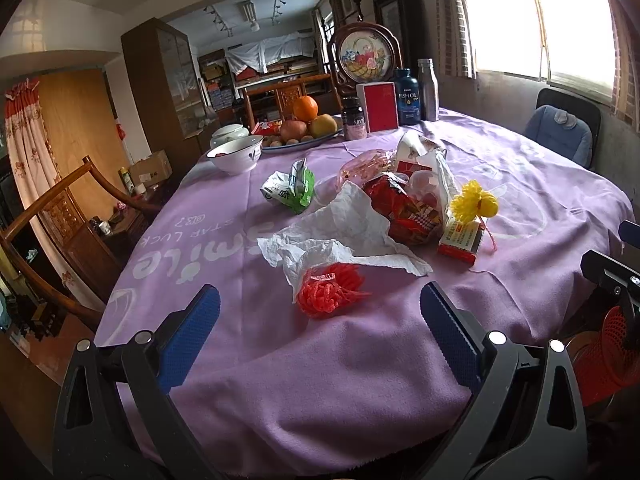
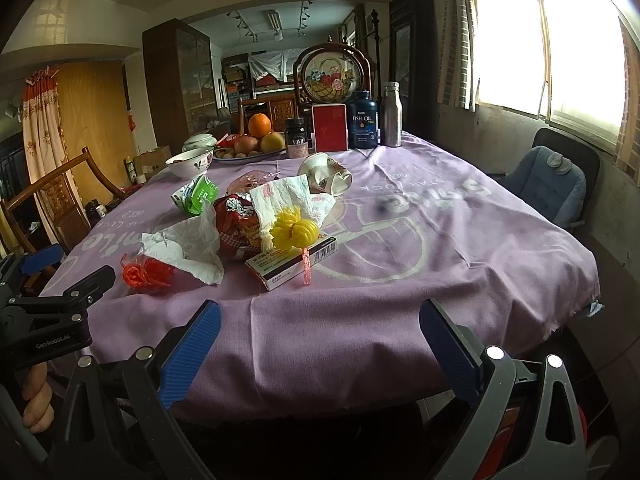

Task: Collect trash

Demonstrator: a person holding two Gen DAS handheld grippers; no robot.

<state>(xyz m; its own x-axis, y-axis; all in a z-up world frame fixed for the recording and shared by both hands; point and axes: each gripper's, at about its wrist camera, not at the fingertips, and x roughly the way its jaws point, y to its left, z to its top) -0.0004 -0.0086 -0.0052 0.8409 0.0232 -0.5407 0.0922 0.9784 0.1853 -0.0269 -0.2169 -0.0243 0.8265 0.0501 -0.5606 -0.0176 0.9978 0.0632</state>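
Trash lies in a heap on the purple tablecloth (image 1: 280, 360): a red net ball (image 1: 330, 290), crumpled white paper (image 1: 340, 236), a red snack bag (image 1: 404, 210), a green wrapper (image 1: 290, 186), a yellow net ball (image 1: 476, 200) and a small medicine box (image 1: 460, 240). My left gripper (image 1: 320, 328) is open, just short of the red net ball. My right gripper (image 2: 320, 336) is open at the table's near edge, short of the medicine box (image 2: 292, 262) and the yellow net ball (image 2: 294, 232). The left gripper's body (image 2: 52, 312) shows at the left of the right wrist view.
At the far side stand a white bowl (image 1: 236, 154), a fruit plate (image 1: 304, 144), supplement bottles (image 1: 406, 96), a red box (image 1: 378, 106) and a steel bottle (image 1: 428, 88). A wooden chair (image 1: 60, 216) is left, a blue-cushioned chair (image 1: 560, 128) right, a red perforated basket (image 1: 612, 352) below.
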